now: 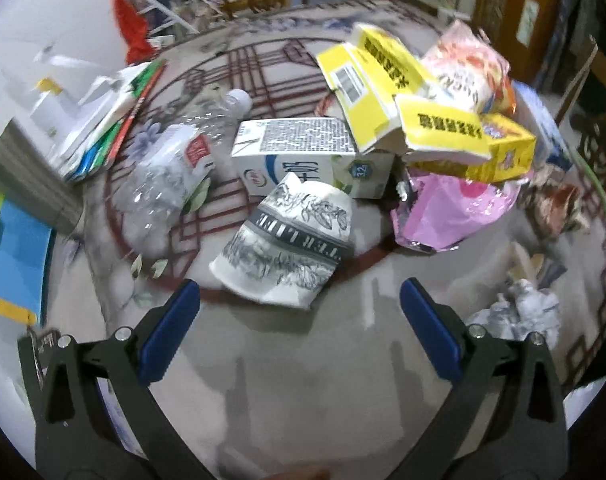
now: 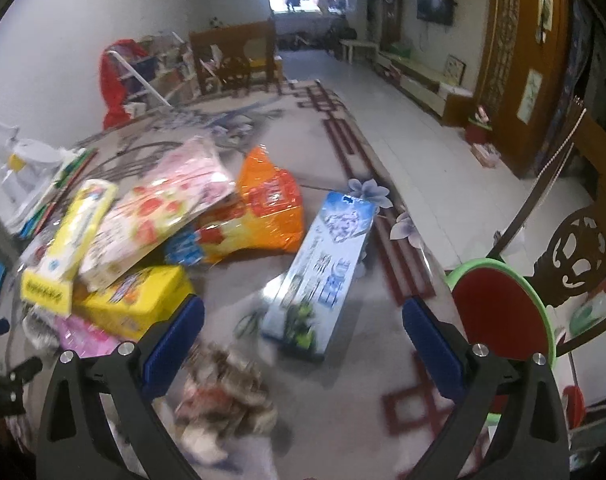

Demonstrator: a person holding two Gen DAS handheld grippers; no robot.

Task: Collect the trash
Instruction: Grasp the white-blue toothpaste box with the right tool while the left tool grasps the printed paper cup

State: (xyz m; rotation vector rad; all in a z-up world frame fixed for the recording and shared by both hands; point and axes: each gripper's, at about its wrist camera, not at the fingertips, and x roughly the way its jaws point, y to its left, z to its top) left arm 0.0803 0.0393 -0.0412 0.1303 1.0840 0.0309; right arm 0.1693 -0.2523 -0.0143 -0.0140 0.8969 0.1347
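Observation:
My left gripper point(image 1: 299, 300) is open just short of a crushed paper cup point(image 1: 287, 240) with grey leaf print, lying on its side. Behind the cup sit a white milk carton point(image 1: 303, 156), a crushed clear bottle point(image 1: 167, 176), torn yellow boxes point(image 1: 387, 92) and a pink foil bag point(image 1: 455, 208). Crumpled white paper point(image 1: 519, 312) lies to the right. My right gripper point(image 2: 303, 312) is open above a blurred brown crumpled wrapper point(image 2: 227, 396). Ahead of it lie a long blue box point(image 2: 327, 264), an orange snack bag point(image 2: 271, 208), a pink strawberry bag point(image 2: 163, 204) and a yellow box point(image 2: 135, 300).
A metal bin point(image 1: 31, 172) stands at the left beside a blue sheet point(image 1: 15, 248) and stacked papers point(image 1: 111, 120). A red and green round seat point(image 2: 503, 312) and a carved wooden chair point(image 2: 579, 252) stand past the table's right edge. The patterned tablecloth point(image 1: 287, 380) is bare near both grippers.

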